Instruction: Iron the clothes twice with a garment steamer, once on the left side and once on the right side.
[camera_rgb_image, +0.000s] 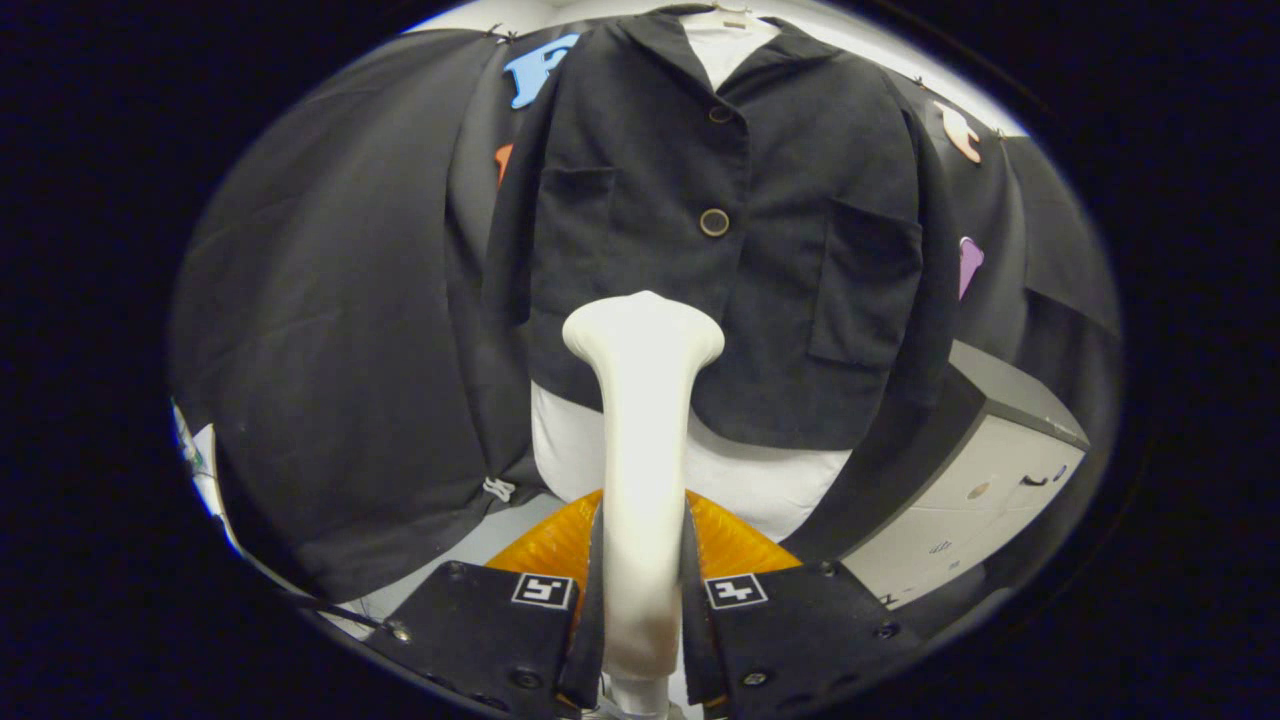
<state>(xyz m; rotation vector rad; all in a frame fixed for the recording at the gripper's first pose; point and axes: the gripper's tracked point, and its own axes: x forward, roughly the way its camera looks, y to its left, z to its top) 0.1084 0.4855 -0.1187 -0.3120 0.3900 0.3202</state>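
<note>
- Jacket (720, 230) is hanging buttoned just beyond the steamer (643, 400), over something white.
- Gripper (643, 590) is clamping both fingers on the steamer's handle, head sitting low and central.
- Guessing a pass is starting; next it's needing to shift toward one side.

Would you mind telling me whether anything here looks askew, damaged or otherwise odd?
Nothing stands out. The black jacket hangs straight and buttoned over a white garment, and the gripper is shut on the white steamer, which points at the jacket's lower front.
</note>
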